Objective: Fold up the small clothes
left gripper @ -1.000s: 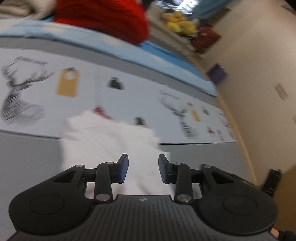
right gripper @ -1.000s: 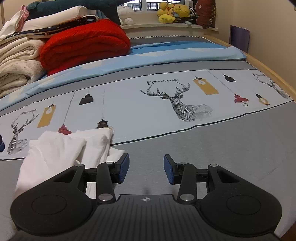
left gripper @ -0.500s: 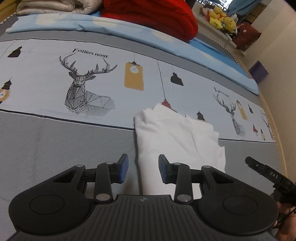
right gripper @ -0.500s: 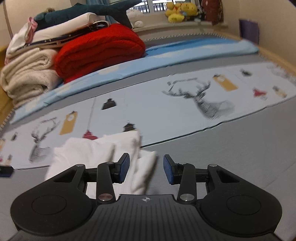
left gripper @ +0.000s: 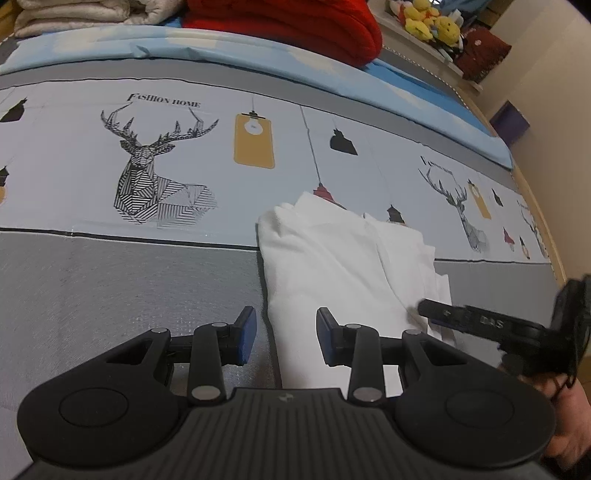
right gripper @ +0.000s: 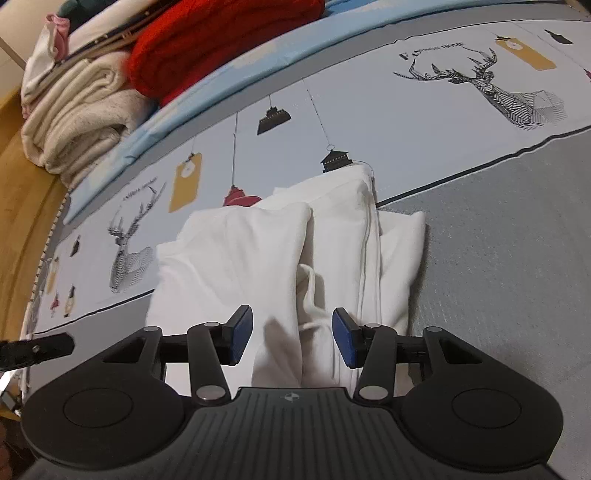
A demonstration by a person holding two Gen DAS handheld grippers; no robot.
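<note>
A white garment (left gripper: 332, 258) lies partly folded on the bed cover, a long bundle with side flaps turned in. My left gripper (left gripper: 284, 338) is open, its jaws standing over the garment's near left edge. My right gripper (right gripper: 291, 341) is open over the garment (right gripper: 258, 251), with a loose fold and a drawstring between the jaws. The right gripper's finger also shows in the left wrist view (left gripper: 461, 317), low over the garment's right side. A finger of the left gripper shows in the right wrist view (right gripper: 37, 349).
The bed cover (left gripper: 110, 277) is grey and pale blue with deer and lamp prints. A red blanket (right gripper: 207, 48) and cream folded blankets (right gripper: 74, 118) are stacked at the back. Plush toys (left gripper: 428, 22) sit on a ledge. The wooden bed edge (left gripper: 539, 206) runs along the right.
Both grippers have swung in over the white garment. The left view steadied with the garment's left edge between its jaws; the right moved left, so folds now lie between its jaws.
</note>
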